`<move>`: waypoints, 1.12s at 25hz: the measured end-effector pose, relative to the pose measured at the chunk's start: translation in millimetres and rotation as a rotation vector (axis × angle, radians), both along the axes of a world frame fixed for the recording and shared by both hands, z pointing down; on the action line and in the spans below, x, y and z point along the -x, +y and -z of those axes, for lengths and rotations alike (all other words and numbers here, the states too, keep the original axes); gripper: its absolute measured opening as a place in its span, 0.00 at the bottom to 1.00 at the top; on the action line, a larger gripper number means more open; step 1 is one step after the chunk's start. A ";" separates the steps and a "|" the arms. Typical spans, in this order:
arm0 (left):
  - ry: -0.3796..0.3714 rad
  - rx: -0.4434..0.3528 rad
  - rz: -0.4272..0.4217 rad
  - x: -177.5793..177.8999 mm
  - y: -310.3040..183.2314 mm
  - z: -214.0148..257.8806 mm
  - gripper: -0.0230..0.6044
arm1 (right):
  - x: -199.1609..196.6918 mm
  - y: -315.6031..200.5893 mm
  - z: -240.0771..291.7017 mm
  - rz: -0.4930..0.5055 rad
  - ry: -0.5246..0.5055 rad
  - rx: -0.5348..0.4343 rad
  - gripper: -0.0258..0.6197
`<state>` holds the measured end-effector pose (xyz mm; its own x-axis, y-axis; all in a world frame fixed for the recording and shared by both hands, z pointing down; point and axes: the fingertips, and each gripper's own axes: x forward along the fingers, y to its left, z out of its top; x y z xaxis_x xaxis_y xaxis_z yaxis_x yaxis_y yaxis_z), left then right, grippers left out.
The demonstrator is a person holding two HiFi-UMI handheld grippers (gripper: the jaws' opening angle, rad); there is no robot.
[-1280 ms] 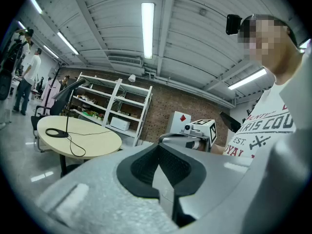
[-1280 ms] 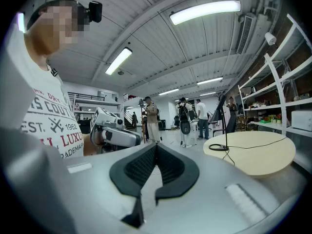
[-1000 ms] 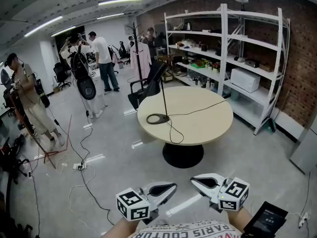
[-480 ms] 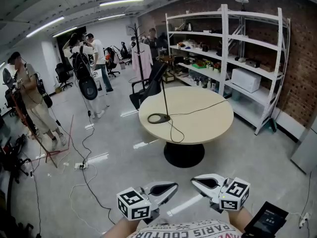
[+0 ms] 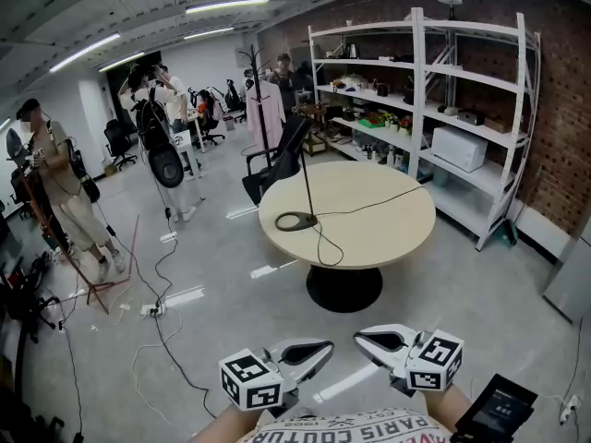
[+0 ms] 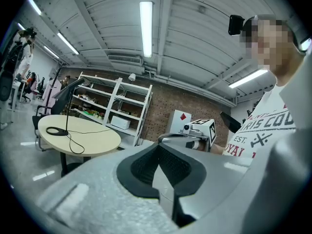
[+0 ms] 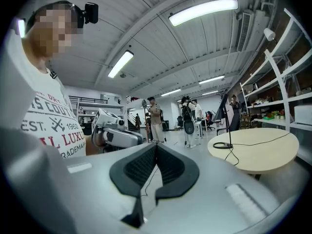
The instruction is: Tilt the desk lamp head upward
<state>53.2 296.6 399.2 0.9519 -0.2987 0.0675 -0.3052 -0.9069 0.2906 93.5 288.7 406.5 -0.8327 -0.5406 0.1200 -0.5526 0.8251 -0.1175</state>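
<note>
The black desk lamp stands on a round beige table (image 5: 379, 233) several steps ahead. Its ring base (image 5: 295, 221) sits near the table's left edge. A thin stem rises to the long dark head (image 5: 294, 138), which slants down to the left. Its cable loops across the tabletop. My left gripper (image 5: 323, 347) and right gripper (image 5: 360, 334) hang low in front of my chest, far from the lamp, both shut with nothing in them. The left gripper view shows the lamp base (image 6: 56, 131) small at left. In the right gripper view the lamp base (image 7: 223, 145) sits at right.
White shelving (image 5: 462, 109) with boxes and a microwave lines the brick wall at right. A black chair (image 5: 263, 172) stands behind the table. People (image 5: 55, 183) stand at left among stands, and cables (image 5: 157, 317) trail over the grey floor. A dark phone (image 5: 499, 406) shows at lower right.
The people in the background have shifted a little and the table has drifted slightly right in the head view. Both grippers stay shut in the same place.
</note>
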 end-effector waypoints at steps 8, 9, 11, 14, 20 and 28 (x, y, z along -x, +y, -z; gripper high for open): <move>0.000 -0.004 -0.009 -8.1 -5.3 1.4 0.04 | -8.5 -5.4 -0.4 -0.010 -0.010 0.001 0.05; -0.002 -0.003 -0.011 -8.8 -5.9 1.1 0.04 | -9.8 -6.7 -0.4 -0.014 -0.012 0.002 0.05; -0.007 0.003 -0.012 -9.3 -9.5 -1.6 0.04 | -11.2 -10.6 -2.7 -0.020 -0.011 0.004 0.05; -0.009 0.015 -0.011 -7.9 -16.4 -5.6 0.04 | -10.0 -15.5 -9.5 -0.024 0.000 0.012 0.05; -0.005 0.024 -0.019 -10.5 -35.4 -11.0 0.04 | -12.5 -33.9 -14.4 -0.035 -0.005 0.022 0.05; 0.012 0.051 -0.014 -5.6 -102.4 -20.1 0.04 | -9.5 -98.7 -27.7 -0.045 0.018 0.050 0.05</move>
